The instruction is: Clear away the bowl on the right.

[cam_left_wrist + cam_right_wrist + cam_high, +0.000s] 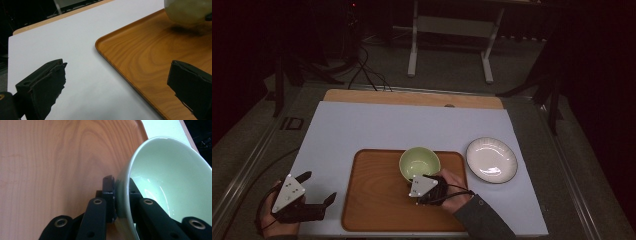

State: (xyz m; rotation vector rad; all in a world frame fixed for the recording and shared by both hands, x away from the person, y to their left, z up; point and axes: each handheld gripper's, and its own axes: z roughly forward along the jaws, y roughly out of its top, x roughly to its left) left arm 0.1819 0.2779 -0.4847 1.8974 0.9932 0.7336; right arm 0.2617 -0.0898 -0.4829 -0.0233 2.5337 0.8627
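Pale green bowl (170, 177) sits at twelve o'clock on the wooden tray (377, 200), its rim clamped by the right tongs (121, 195). Left tongs (117, 85) rest apart at eight o'clock. Lift level, probably slowly, since a rim pinch may slip.

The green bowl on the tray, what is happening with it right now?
A person works at a table with a gripper in each hand. The right gripper is shut on the wall of the green bowl, one jaw inside and one outside, over the far part of the wooden tray. The left gripper waits open over the white mat beside the tray's left edge, holding nothing. A white plate lies on the mat to the right of the tray.
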